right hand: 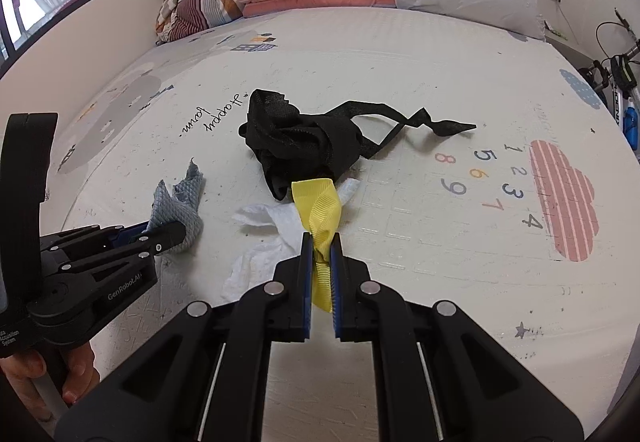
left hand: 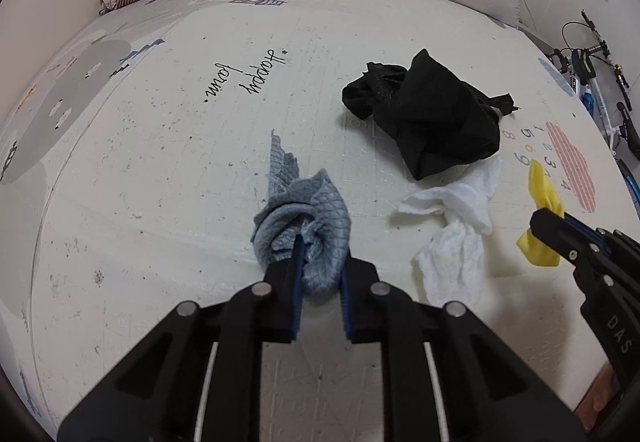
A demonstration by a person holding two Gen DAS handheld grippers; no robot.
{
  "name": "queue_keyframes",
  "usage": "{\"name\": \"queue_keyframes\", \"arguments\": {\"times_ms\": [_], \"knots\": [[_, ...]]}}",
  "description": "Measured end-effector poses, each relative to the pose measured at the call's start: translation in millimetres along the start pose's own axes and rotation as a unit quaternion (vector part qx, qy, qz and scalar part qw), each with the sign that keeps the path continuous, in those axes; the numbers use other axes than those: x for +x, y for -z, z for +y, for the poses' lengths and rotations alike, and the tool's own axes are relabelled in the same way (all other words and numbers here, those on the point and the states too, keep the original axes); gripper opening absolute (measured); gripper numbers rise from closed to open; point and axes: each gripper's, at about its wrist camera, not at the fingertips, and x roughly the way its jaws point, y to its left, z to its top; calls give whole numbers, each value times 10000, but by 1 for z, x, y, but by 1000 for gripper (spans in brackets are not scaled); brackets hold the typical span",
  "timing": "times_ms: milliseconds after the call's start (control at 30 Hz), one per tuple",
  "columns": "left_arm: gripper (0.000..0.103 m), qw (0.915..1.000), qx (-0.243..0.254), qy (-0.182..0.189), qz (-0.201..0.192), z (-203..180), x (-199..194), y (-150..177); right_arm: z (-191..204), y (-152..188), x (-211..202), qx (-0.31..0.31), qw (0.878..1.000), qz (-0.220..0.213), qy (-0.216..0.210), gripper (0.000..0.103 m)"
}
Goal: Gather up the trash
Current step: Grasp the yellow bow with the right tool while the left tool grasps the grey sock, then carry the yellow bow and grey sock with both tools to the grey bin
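Both tongs were loaded at the pick-up step. The left tongs (left hand: 320,274) were clenched on the grey cloth (left hand: 304,217), bunched on the play mat (left hand: 160,161) near its middle. The right tongs (right hand: 321,266) gripped the yellow ribbon (right hand: 318,209), raised above the white tissue (right hand: 264,242). The black bag (right hand: 304,141) lay behind, towards the mat's far edge. Next, I judged, both pieces needed carrying to that bag.
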Motion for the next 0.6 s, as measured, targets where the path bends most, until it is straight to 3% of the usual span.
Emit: {"name": "queue_keyframes", "arguments": {"times_ms": [600], "knots": [[14, 9985, -1, -113, -536, -12, -71, 21, 10, 14, -44, -174, 9994, -291, -41, 7]]}}
